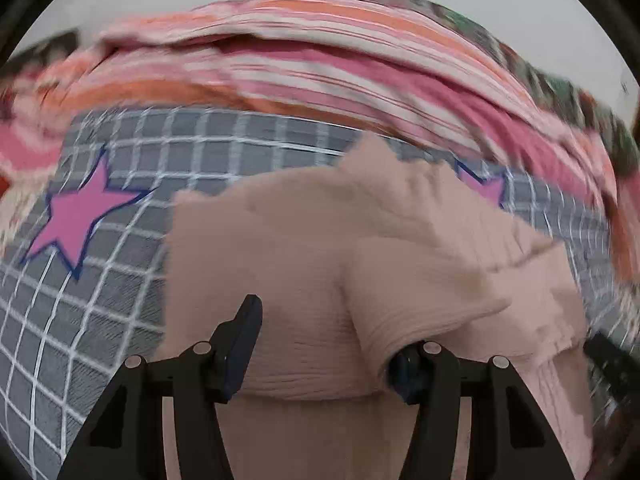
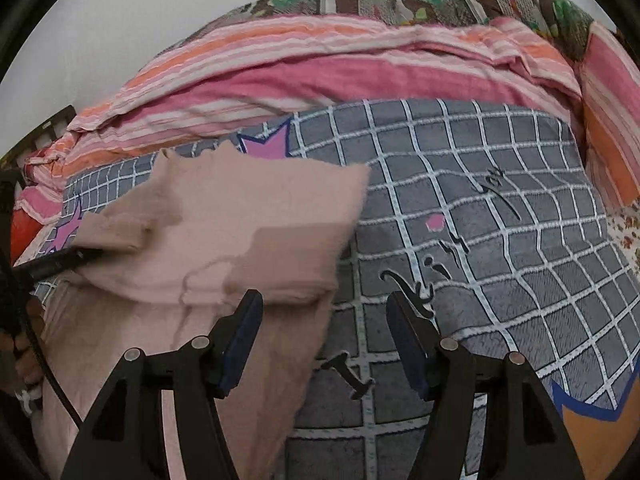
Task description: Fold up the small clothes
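- The pale pink garment (image 1: 304, 264) lies on a grey grid-checked blanket (image 1: 100, 320) printed with pink stars (image 1: 76, 212), partly folded over itself.
- Left gripper (image 1: 320, 344): its jaws stand wide apart — a ribbed fold of the garment is draped over the right-hand finger, hiding its tip, while the left-hand finger (image 1: 244, 340) sits bare over the cloth.
- Right gripper (image 2: 324, 340): jaws spread, clamped on nothing — the garment's right edge (image 2: 320, 280) lies just past its left-hand finger, the grey blanket (image 2: 500, 240) under the other.
- A striped pink-and-orange quilt (image 2: 320, 64) is bunched along the blanket's far side.
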Demonstrator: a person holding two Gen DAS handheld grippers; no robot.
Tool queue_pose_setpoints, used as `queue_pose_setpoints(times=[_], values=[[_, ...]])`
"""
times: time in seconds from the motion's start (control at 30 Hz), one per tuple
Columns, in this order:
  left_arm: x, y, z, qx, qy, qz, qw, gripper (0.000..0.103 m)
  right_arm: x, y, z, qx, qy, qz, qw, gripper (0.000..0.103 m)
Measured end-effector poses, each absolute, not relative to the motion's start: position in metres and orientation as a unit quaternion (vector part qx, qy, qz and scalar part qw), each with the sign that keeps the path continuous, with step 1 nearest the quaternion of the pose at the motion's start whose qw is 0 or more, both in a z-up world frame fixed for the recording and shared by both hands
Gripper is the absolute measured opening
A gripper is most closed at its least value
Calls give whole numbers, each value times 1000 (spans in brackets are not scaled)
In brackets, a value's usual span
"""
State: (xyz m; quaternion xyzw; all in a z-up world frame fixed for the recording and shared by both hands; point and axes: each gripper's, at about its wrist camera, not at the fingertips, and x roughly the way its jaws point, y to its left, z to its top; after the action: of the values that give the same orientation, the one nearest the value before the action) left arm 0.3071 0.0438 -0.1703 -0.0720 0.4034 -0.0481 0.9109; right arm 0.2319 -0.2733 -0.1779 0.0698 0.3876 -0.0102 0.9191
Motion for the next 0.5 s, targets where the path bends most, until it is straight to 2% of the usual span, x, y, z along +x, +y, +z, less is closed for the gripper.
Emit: queue_pose_setpoints(times=[0.13,0.27,0.37,0.47,0.5], values=[[303,69,-171,-89,404,-40,910,54,230,-280,-175,90,385,-2,919,63],[301,88,-174,-114,405,-46,906,47,228,-276,-172,84,378,-2,922,63],[302,91,-174,-113,399,-54,909,36,229,-271,-172,74,380,0,922,63],[304,88,-170,-102,392,-59,912,18,229,-269,-172,67,379,2,923,63],[305,86,-169,-96,391,-61,913,6,230,-268,-171,66,380,5,923,63]])
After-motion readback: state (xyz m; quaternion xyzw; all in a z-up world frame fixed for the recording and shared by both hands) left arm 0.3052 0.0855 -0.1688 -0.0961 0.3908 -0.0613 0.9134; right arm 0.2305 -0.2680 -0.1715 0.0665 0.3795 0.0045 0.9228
